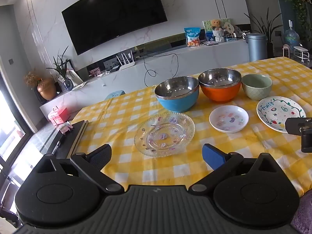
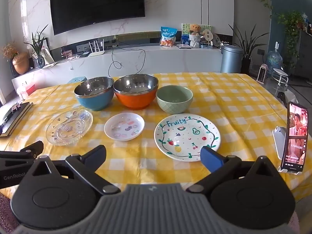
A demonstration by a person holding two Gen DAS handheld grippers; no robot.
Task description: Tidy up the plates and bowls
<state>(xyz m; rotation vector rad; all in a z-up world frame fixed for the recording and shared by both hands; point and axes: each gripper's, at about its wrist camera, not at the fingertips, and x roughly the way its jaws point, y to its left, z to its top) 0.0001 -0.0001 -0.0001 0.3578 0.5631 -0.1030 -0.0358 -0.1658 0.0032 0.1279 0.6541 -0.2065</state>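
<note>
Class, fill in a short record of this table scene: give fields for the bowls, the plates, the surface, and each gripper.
bowls: blue bowl, orange bowl, green bowl, in a row at the back
plates: glass plate, small white plate, fruit plate, in a row in front
surface: yellow checked tablecloth
left gripper: jaws open, empty
right gripper: jaws open, empty

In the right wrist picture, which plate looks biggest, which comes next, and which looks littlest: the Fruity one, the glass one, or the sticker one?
1. Fruity plate, the biggest, though it is also nearest the camera.
2. Glass plate, clearly wider than the next.
3. Small white sticker plate, the littlest.
</note>
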